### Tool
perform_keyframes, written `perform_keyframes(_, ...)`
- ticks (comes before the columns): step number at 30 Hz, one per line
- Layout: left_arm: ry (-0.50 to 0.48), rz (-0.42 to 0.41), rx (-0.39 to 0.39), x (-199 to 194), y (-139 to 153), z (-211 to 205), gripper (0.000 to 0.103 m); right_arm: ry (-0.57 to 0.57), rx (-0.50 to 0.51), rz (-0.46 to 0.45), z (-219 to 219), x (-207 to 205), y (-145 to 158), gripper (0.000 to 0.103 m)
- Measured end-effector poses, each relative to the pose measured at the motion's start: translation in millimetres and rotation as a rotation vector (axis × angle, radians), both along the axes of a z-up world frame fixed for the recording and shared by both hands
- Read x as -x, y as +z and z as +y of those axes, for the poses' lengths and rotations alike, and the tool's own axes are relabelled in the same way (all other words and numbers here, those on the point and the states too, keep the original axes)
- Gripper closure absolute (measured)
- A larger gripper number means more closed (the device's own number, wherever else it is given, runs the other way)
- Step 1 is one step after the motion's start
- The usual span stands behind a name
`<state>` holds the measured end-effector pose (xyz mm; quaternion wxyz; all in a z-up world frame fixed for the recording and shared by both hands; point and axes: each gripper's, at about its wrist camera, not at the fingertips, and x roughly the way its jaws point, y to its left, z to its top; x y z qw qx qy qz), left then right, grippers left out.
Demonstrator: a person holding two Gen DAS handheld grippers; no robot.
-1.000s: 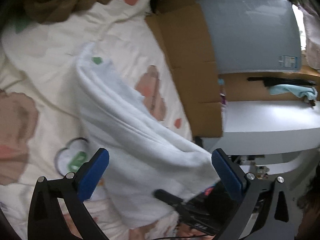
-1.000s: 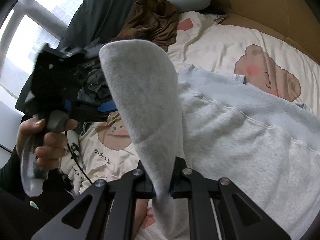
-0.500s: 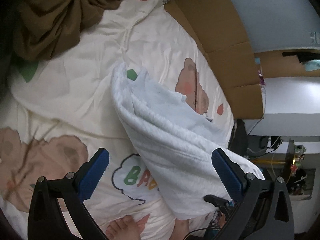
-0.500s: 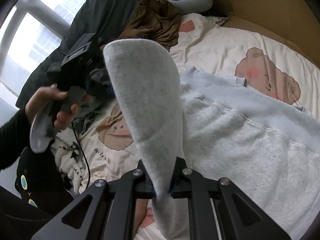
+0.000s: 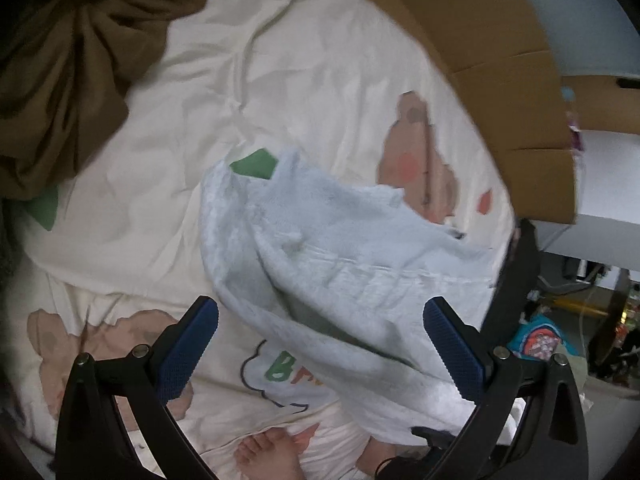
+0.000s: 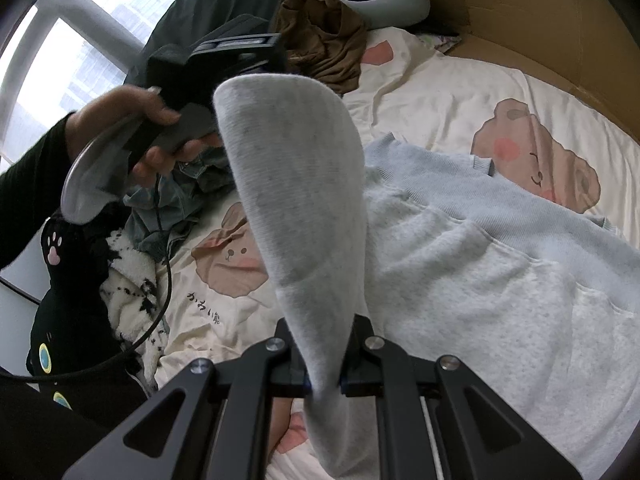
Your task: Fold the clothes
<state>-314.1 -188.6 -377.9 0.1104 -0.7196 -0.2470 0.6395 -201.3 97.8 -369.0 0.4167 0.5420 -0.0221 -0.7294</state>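
A pale blue-white sweatshirt (image 5: 344,264) lies rumpled on the cream cartoon bed sheet (image 5: 320,80). My left gripper (image 5: 320,344) hangs open above its near edge, with cloth showing between the blue pads but untouched. In the right wrist view the sweatshirt (image 6: 500,280) spreads to the right. My right gripper (image 6: 324,380) is shut on a grey fold of the sweatshirt (image 6: 296,184) that stands up in front of the camera. A hand (image 6: 132,120) holds the left gripper's handle at upper left, its fingers hidden behind the fold.
A brown garment (image 5: 60,60) is heaped at the bed's far left, and cardboard (image 5: 500,80) lines its right side. Bare feet (image 5: 272,452) rest at the near edge. Dark clothes (image 6: 180,200) pile up beside a window (image 6: 60,40).
The left gripper has swung over the bed, so the sweatshirt now fills the middle of its view and the desk has slid out right. The right gripper and its fold kept still.
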Motion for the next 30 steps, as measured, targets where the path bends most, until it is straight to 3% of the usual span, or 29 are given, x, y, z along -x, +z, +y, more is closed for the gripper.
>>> perform_keyframes(4,0.014,-0.048,0.052,10,-18,-4,0.001,0.003,-0.001,-0.001,-2,0,0,0.095)
perform_keyframes(15,0.138,-0.245,-0.097,3,-77,-20,0.001,0.011,-0.001,0.001,-3,-4,-1,0.095)
perform_keyframes(18,0.144,-0.257,-0.140,-3,-80,-23,0.001,0.010,0.000,0.000,-2,-3,-1,0.095)
perform_keyframes(24,0.134,-0.229,-0.133,-1,-75,-25,0.003,0.015,0.001,0.001,-3,-5,-2,0.095)
perform_keyframes(25,0.130,-0.226,-0.124,0,-76,-25,0.007,0.015,0.000,0.002,-3,-5,-2,0.095)
perform_keyframes(26,0.125,-0.222,-0.113,1,-77,-24,0.023,0.015,0.000,0.002,-3,-5,-2,0.095)
perform_keyframes(27,0.119,-0.213,-0.098,2,-78,-23,0.046,0.014,0.000,0.001,-3,-5,-2,0.095)
perform_keyframes(30,0.100,-0.185,-0.079,4,-76,-19,0.065,0.012,-0.001,-0.001,-3,-5,-3,0.095)
